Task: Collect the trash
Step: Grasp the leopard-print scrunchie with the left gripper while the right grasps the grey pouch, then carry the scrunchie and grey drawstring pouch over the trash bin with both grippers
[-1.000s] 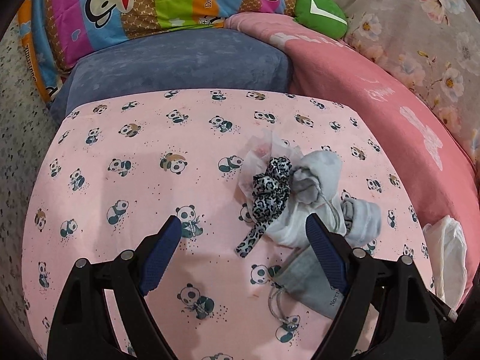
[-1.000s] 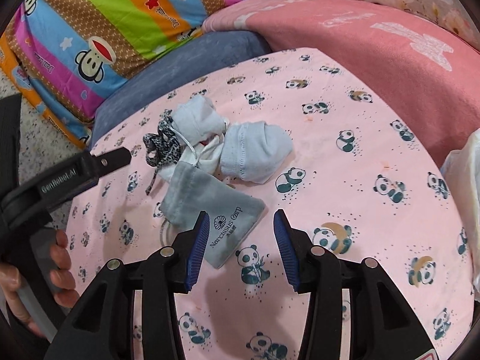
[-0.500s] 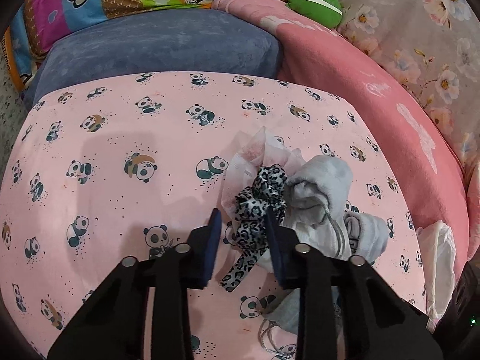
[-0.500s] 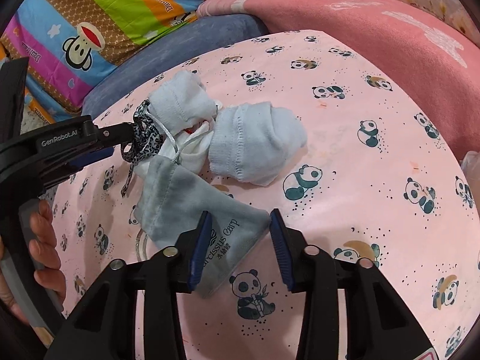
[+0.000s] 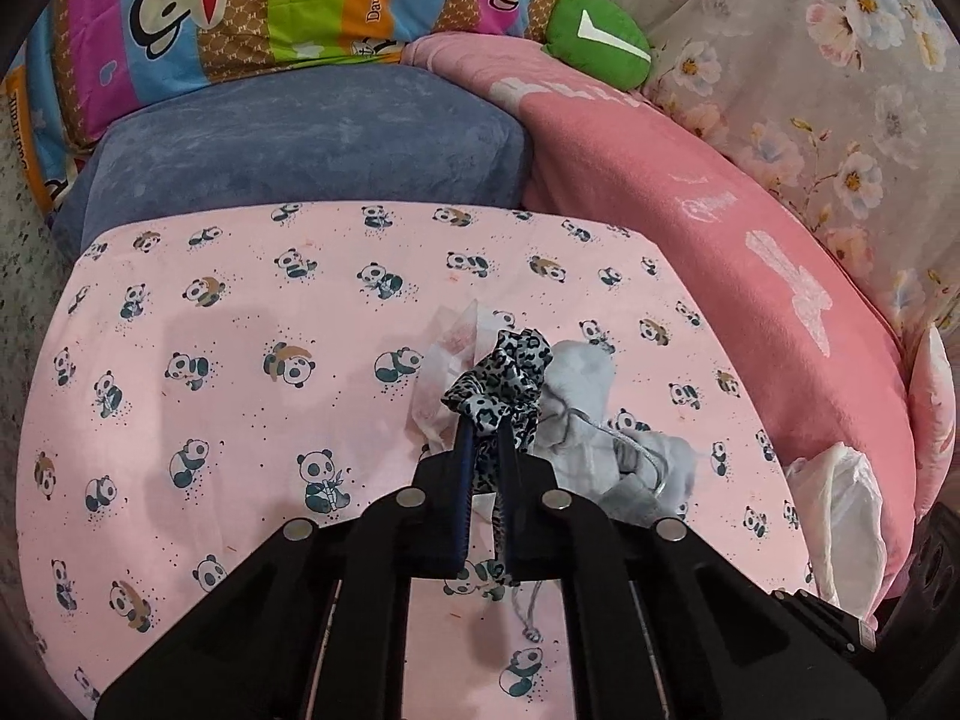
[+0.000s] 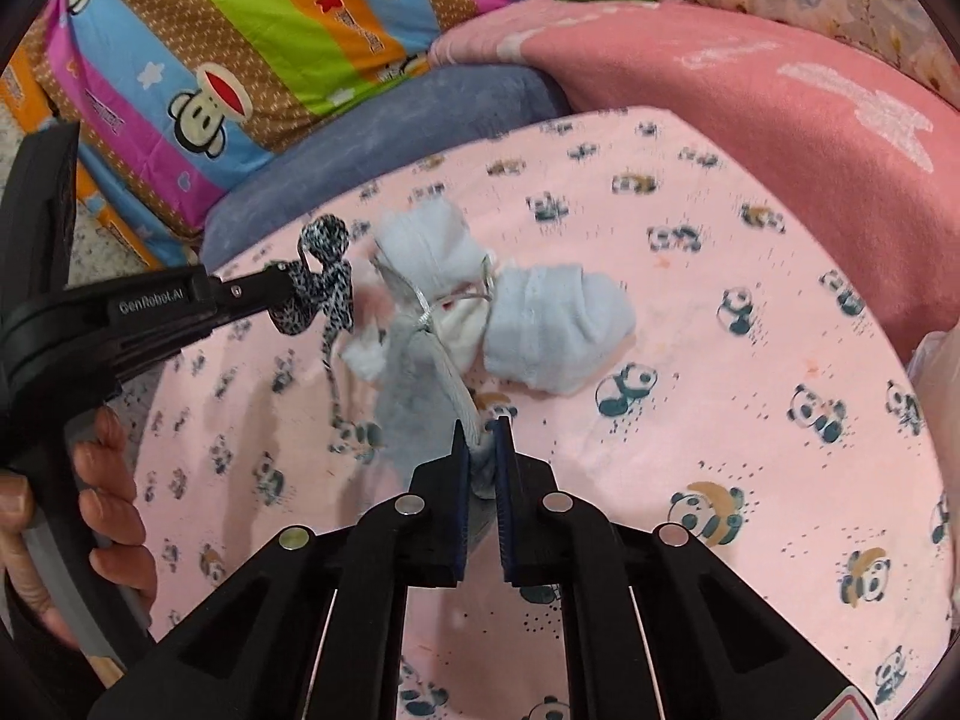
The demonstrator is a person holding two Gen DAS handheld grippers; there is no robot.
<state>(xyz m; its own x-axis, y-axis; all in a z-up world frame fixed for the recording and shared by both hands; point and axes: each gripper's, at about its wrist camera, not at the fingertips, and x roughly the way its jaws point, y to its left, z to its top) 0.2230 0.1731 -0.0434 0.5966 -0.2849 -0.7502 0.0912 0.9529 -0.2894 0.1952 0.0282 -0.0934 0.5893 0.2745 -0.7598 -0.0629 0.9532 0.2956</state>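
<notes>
Trash, small heap, lay on a panda sheet (image 5: 240, 312).

Left wrist view: left gripper (image 5: 483, 438) had its fingers (image 5: 462, 450) nearly together, pinching a leopard-print ribbon (image 5: 510, 372); ribbon bunched above the tips, one tail hanging down between the fingers. Just behind it a crumpled white-and-pink wrapper (image 5: 447, 354); to its right a grey sock (image 5: 585, 378), a silver cord (image 5: 642, 456) and further pale cloth, all touching. Sheet pink, spread over a raised pad. Behind it a blue cushion (image 5: 300, 144), a striped monkey quilt (image 5: 240, 6), a pink blanket (image 5: 690, 228), a green plush (image 5: 600, 42) and a floral cloth (image 5: 810, 60). White plastic bag (image 5: 840, 510) at the right edge.

Right wrist view: right gripper (image 6: 482, 444) was closing, fingers (image 6: 459, 468) already pinching a grey pouch (image 6: 414, 384), its top stretched up toward the heap. Two pale socks (image 6: 552, 330) lay beyond, beside the cord. At left, the left gripper (image 6: 282, 291) held the ribbon (image 6: 324, 276) clear of the sheet (image 6: 720, 420); a hand (image 6: 90, 510) gripped its handle. View partly blurred.
</notes>
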